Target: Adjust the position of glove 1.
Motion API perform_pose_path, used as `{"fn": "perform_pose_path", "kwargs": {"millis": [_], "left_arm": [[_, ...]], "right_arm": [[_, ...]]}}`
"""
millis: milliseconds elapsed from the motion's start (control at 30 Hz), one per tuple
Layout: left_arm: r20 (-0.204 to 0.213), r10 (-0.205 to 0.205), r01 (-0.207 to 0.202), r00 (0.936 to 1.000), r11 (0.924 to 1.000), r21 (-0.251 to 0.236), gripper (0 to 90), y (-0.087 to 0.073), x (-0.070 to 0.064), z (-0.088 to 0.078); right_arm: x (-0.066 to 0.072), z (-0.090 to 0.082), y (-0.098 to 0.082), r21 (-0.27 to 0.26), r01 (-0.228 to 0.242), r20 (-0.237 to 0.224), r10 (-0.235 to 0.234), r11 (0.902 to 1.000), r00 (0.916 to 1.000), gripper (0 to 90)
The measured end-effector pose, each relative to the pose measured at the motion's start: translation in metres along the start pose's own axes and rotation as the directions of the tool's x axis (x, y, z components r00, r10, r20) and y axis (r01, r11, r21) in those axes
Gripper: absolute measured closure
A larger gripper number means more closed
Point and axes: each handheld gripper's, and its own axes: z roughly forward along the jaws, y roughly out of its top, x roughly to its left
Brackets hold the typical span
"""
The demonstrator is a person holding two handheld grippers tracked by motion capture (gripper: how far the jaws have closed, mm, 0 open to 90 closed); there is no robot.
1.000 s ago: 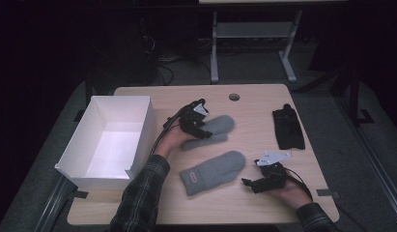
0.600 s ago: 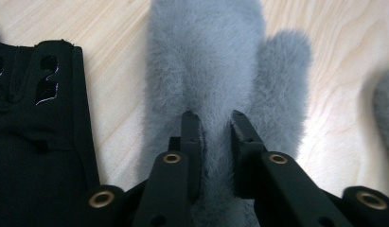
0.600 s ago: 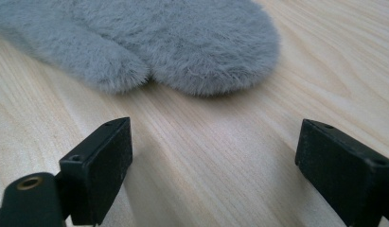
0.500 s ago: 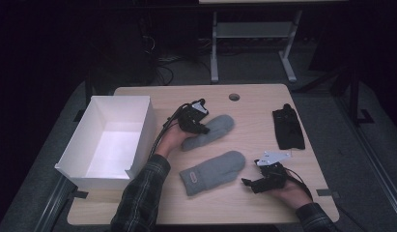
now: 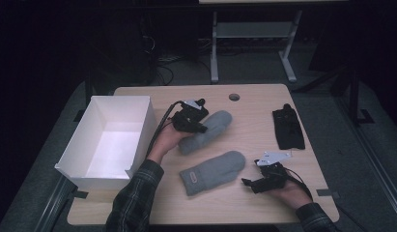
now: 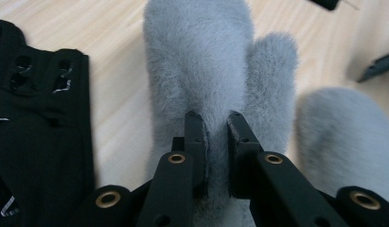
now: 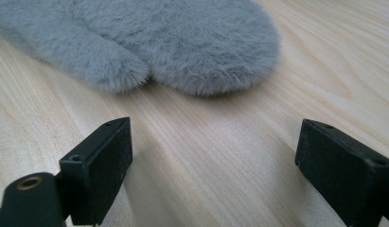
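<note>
Grey fleece fills the gap between the jaws of the left gripper point(image 6: 216, 124), which have just been closing and now pinch a fold of the farther mitten point(image 6: 201, 61) near its cuff end. Seen from the high view, that mitten point(image 5: 208, 130) lies aslant at the middle of the wooden table point(image 5: 254, 106), its rounded tip pointing away from the person, with the left gripper point(image 5: 200, 123) sitting on its near-left part, just beside the white box point(image 5: 138, 145). A second grey mitten point(image 5: 213, 171) lies nearer the person, close to the first. The right gripper point(image 5: 248, 182) rests low on the table just to the right of this nearer mitten; its jaws stand wide apart with bare wood between them and the mitten's tip point(image 7: 220, 52) ahead. Black gloves point(image 5: 288, 128) lie at the right edge, well apart.
</note>
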Motion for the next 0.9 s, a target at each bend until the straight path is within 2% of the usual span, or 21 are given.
{"fn": "perform_pose_path", "kwargs": {"millis": [33,167,267,633,833,900], "left_arm": [[0.004,0.010,-0.010,0.9999,0.9999,-0.001,81.2,0.000,-0.004,-0.004],[0.017,0.002,-0.002,0.9999,1.0000,-0.007,81.2,0.000,-0.020,-0.013],[0.026,0.024,-0.023,0.9994,0.9997,-0.011,81.2,-0.001,-0.032,-0.021],[0.054,0.055,-0.055,0.9971,0.9984,0.009,81.1,-0.014,-0.074,-0.039],[0.066,0.055,-0.057,0.9963,0.9979,0.030,81.0,-0.025,-0.093,-0.035],[0.067,0.069,-0.073,0.9954,0.9951,0.066,81.0,-0.028,-0.095,-0.032]], "right_arm": [[0.000,0.000,0.000,0.001,0.003,0.001,-0.003,1.0000,1.0000,11.7],[0.000,0.000,0.000,0.001,0.001,0.001,-0.001,1.0000,1.0000,11.7],[0.000,0.000,0.000,0.000,0.005,0.001,-0.005,1.0000,1.0000,11.7],[0.000,0.000,0.000,0.000,0.007,0.002,-0.007,1.0000,1.0000,11.7],[0.000,0.000,0.000,0.000,0.007,0.002,-0.007,1.0000,1.0000,11.7],[0.000,0.000,0.000,0.000,0.005,0.001,-0.005,1.0000,1.0000,11.7]]}}
